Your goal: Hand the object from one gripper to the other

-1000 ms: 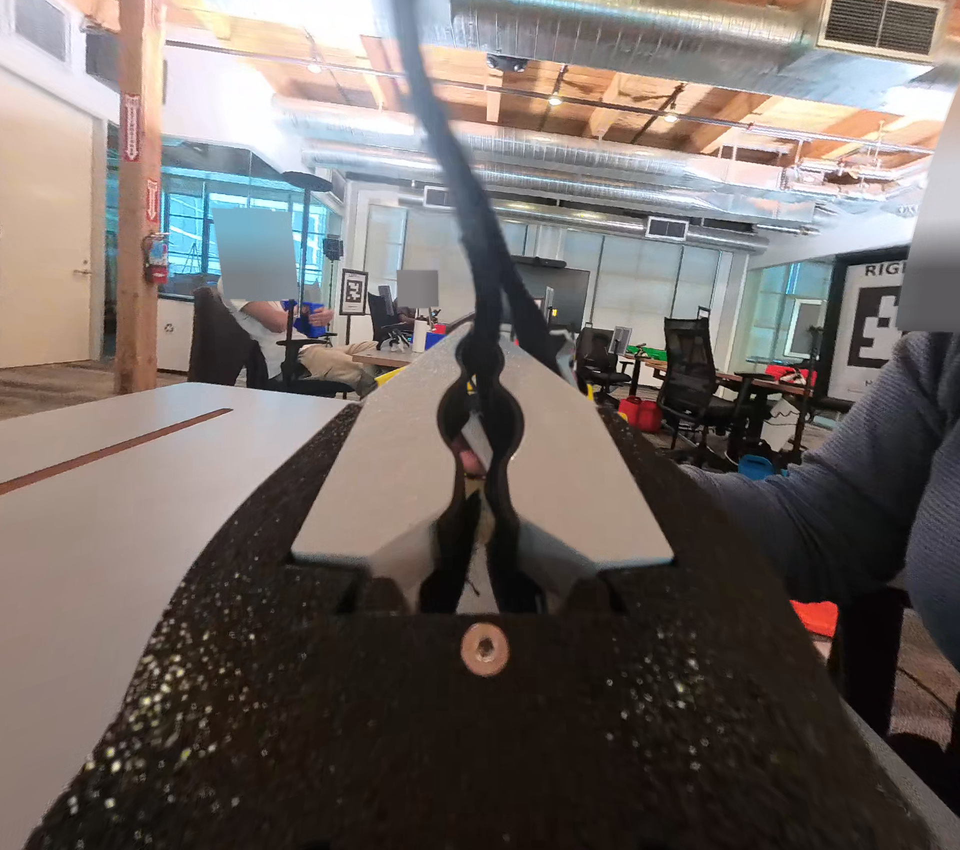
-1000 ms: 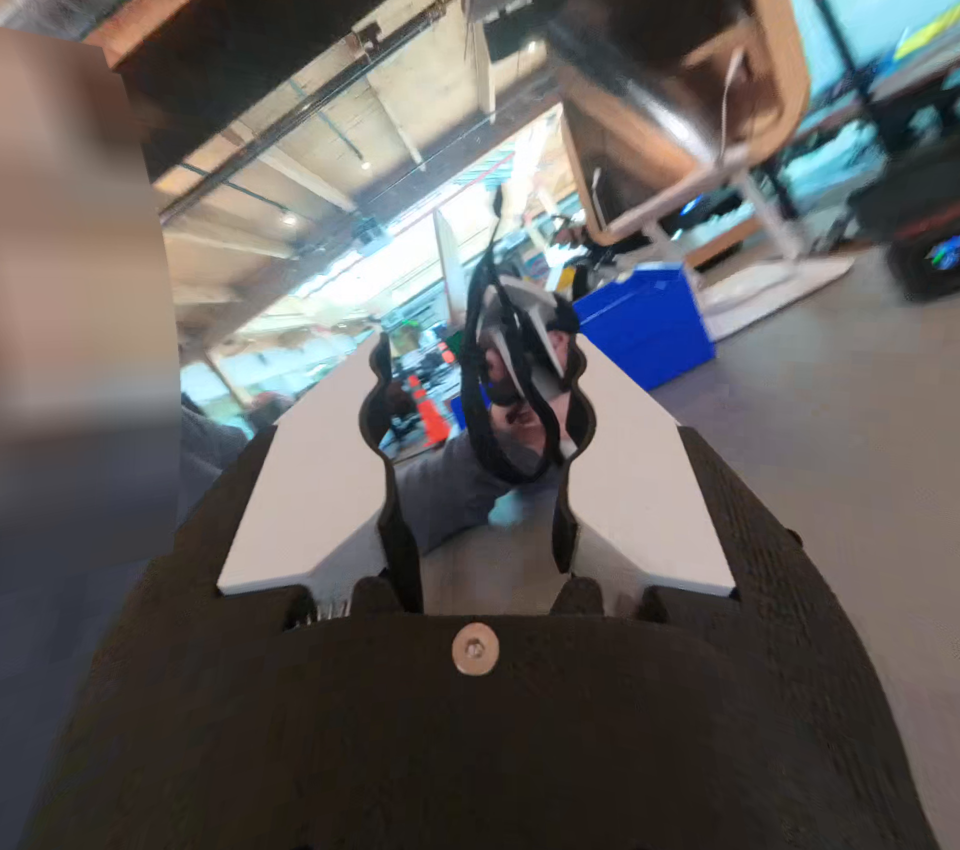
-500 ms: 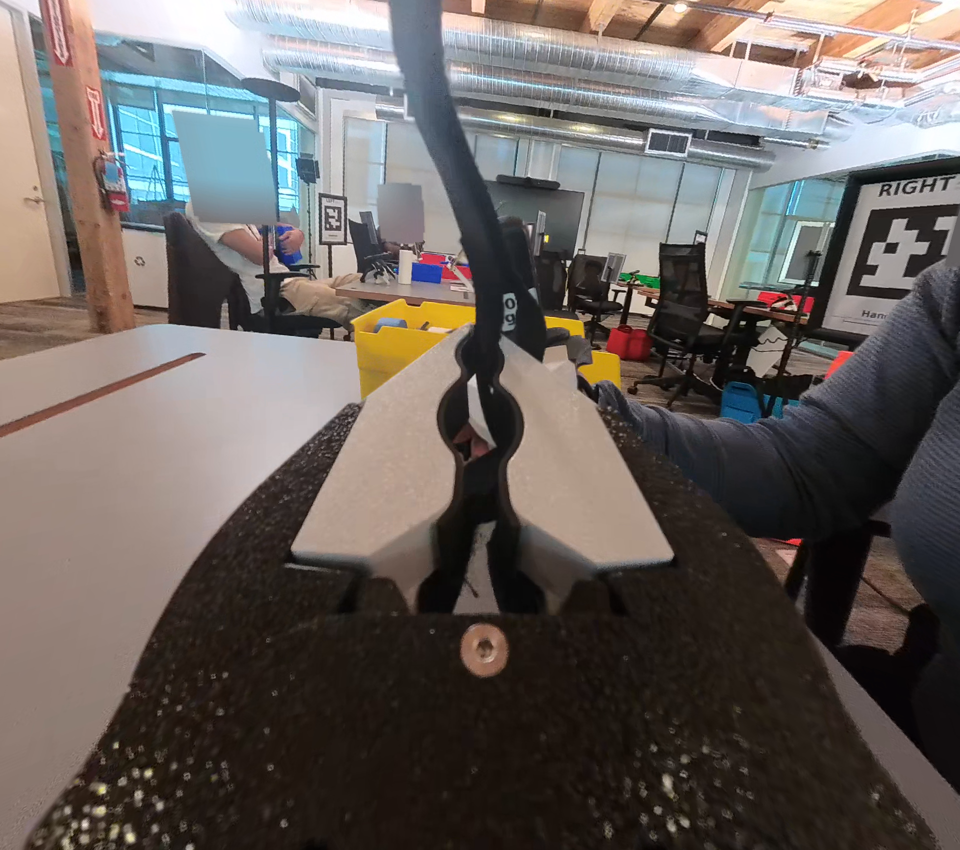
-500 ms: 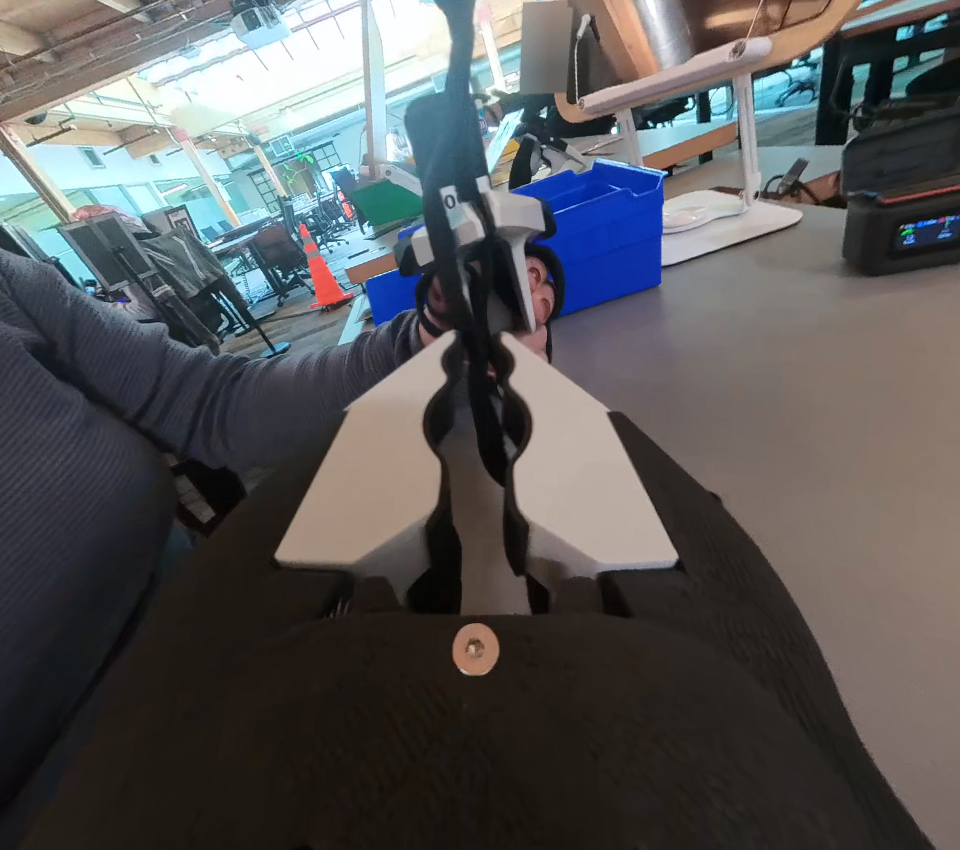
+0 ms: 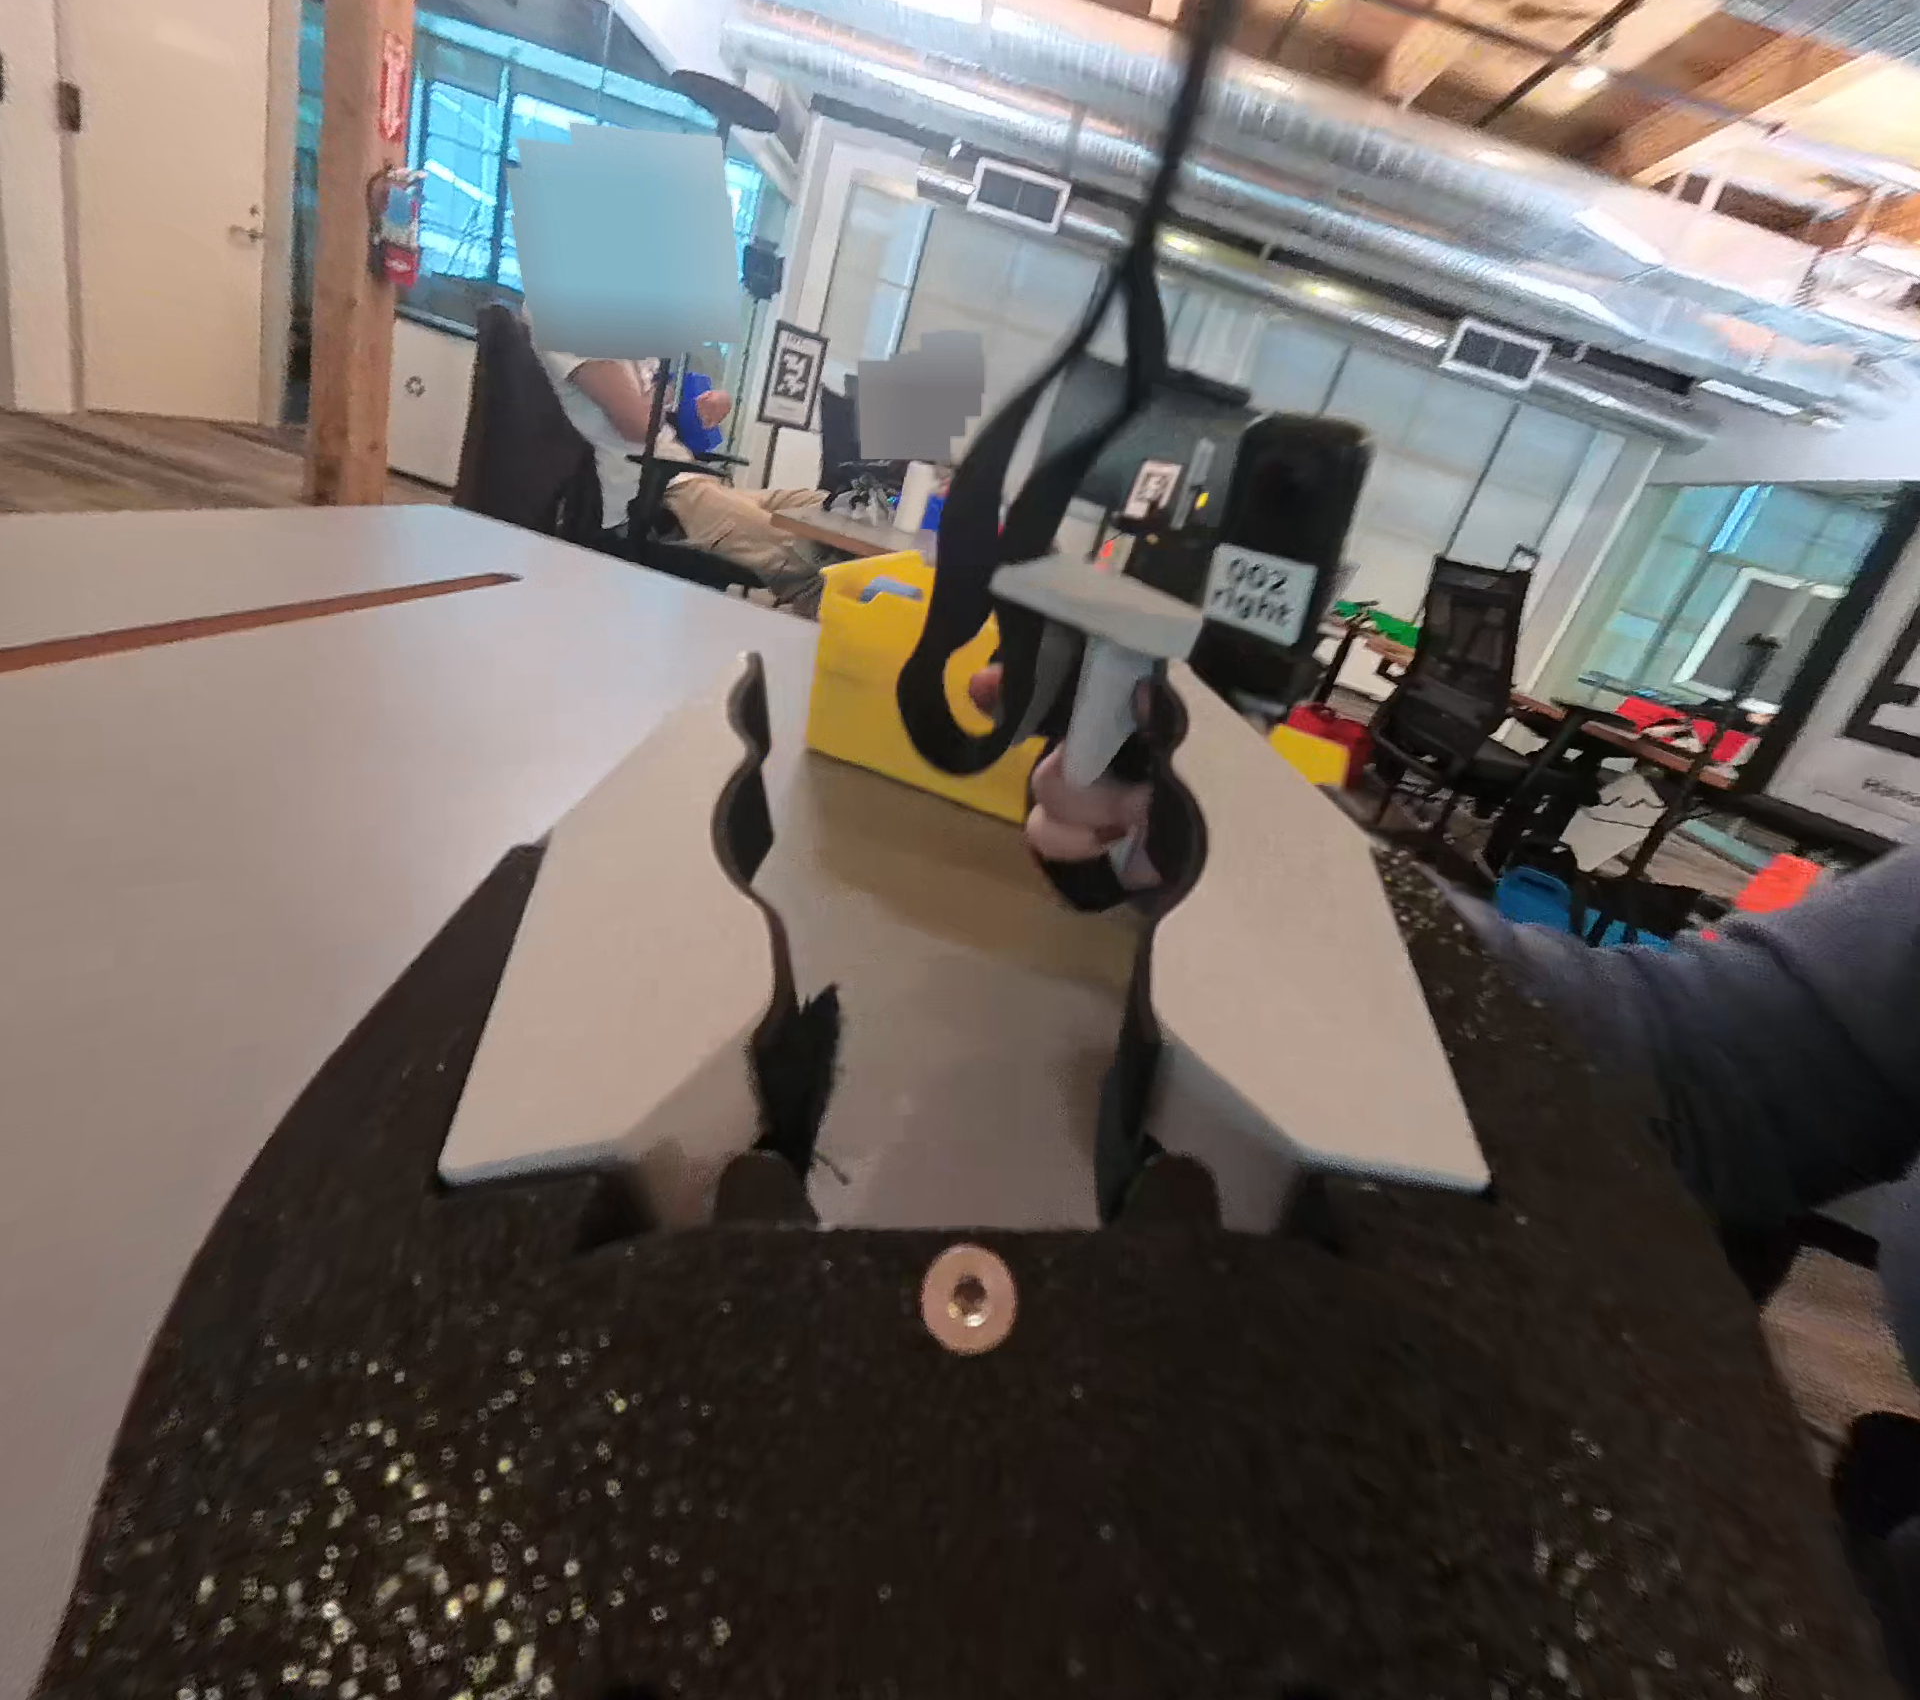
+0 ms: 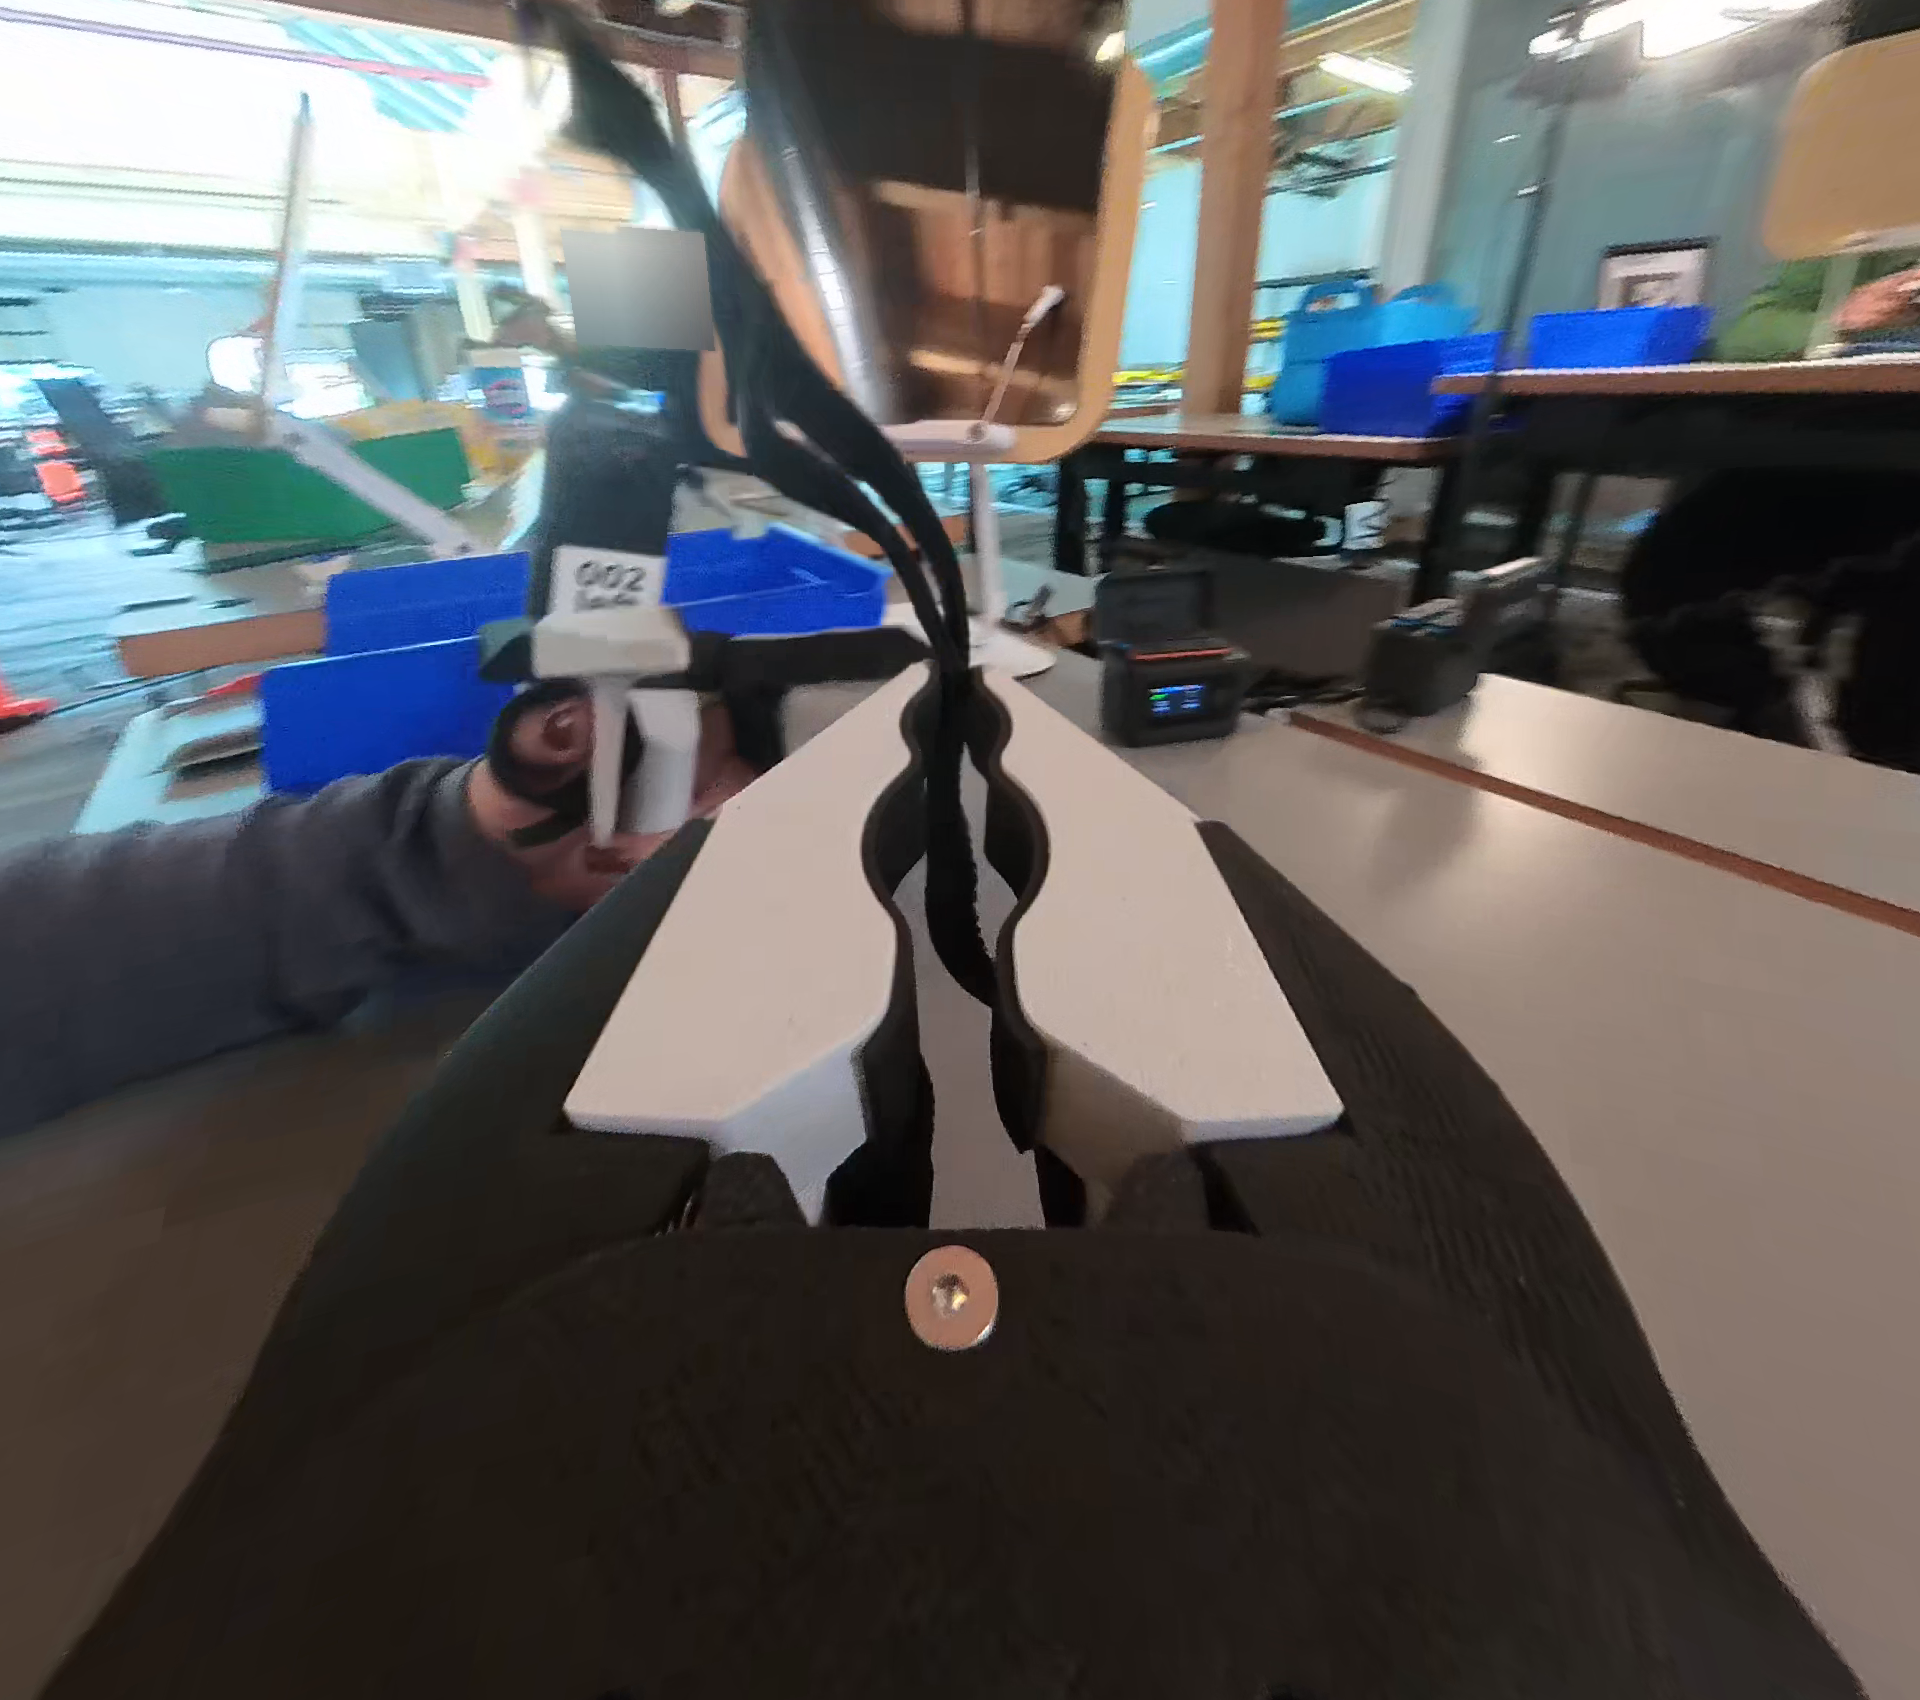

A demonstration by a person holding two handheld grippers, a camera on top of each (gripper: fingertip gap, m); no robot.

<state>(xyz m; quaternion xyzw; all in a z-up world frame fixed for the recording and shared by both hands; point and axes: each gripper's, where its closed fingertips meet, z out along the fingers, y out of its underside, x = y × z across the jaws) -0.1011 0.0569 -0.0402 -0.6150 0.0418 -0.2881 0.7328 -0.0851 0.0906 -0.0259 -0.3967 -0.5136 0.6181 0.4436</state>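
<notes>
The object is a black strap (image 6: 940,590). My right gripper (image 6: 951,679) is shut on it; the strap runs between the white fingers (image 6: 769,923) and rises up and to the left, blurred. My left gripper (image 5: 956,694) is open and empty, its grey fingers (image 5: 634,975) wide apart. In the left wrist view the strap (image 5: 961,528) hangs in a loop just ahead, beside the right gripper's body (image 5: 1091,622) held by a hand. In the right wrist view the left gripper's body (image 6: 613,642) is off to the left, apart from the strap.
A grey table (image 5: 260,767) lies under both grippers. A yellow bin (image 5: 873,674) stands ahead of the left gripper. Blue bins (image 6: 416,694), a white lamp stand (image 6: 987,549) and a small black device with a screen (image 6: 1174,694) stand beyond the right gripper. A person's sleeve (image 5: 1714,1027) is at right. There is about 4 centimetres between the tips of the two grippers.
The right gripper closed on the strap, then the left gripper opened and let go. The two grippers have drawn apart, the strap staying with the right one.
</notes>
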